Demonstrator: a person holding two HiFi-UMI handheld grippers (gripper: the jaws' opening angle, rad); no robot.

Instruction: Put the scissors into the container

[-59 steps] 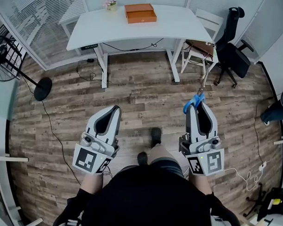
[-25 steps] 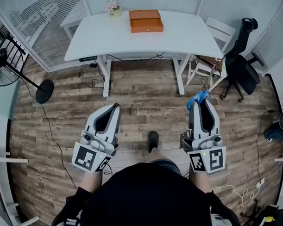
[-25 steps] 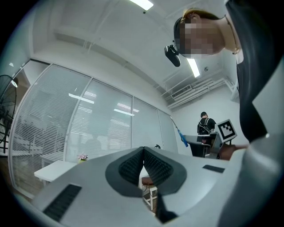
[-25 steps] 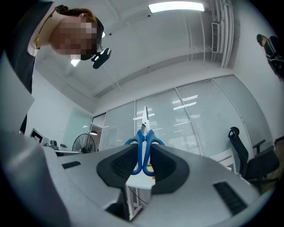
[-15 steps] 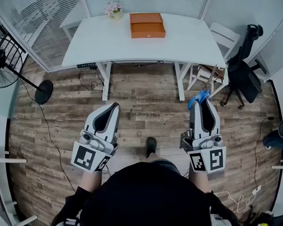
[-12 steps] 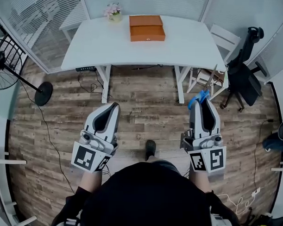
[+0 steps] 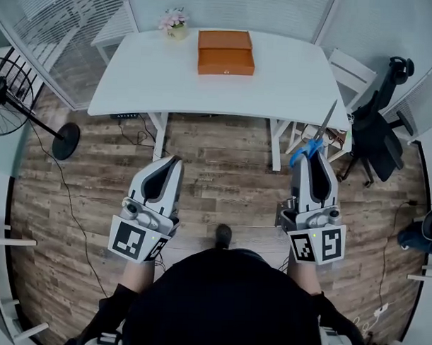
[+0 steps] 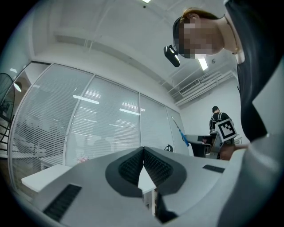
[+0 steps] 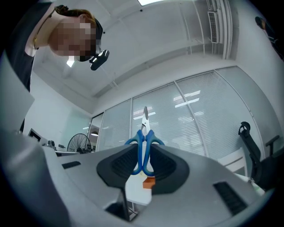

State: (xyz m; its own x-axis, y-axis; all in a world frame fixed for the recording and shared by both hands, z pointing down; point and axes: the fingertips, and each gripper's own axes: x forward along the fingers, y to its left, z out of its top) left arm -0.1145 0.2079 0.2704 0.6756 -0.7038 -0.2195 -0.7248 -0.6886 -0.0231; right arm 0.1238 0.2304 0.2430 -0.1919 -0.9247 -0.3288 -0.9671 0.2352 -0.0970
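My right gripper (image 7: pixel 309 154) is shut on blue-handled scissors (image 7: pixel 315 140); their metal blades point up and away towards the white table (image 7: pixel 149 67). In the right gripper view the scissors (image 9: pixel 144 144) stand upright between the pads, blades above the jaws. An orange box-like container (image 7: pixel 226 52) sits at the far middle of the table, well ahead of both grippers; it shows small beyond the jaws as an orange container (image 9: pixel 149 183). My left gripper (image 7: pixel 175 162) is held over the wooden floor, jaws together with nothing between them (image 8: pixel 143 165).
A small flower pot (image 7: pixel 174 23) stands at the table's far left. A white chair (image 7: pixel 344 74) and a black office chair (image 7: pixel 379 131) are to the right of the table. A standing fan (image 7: pixel 20 98) with a cable is on the left.
The table with the orange container has come closer and lower in the head view as the person walks towards it. The scissors stay held in the right gripper.
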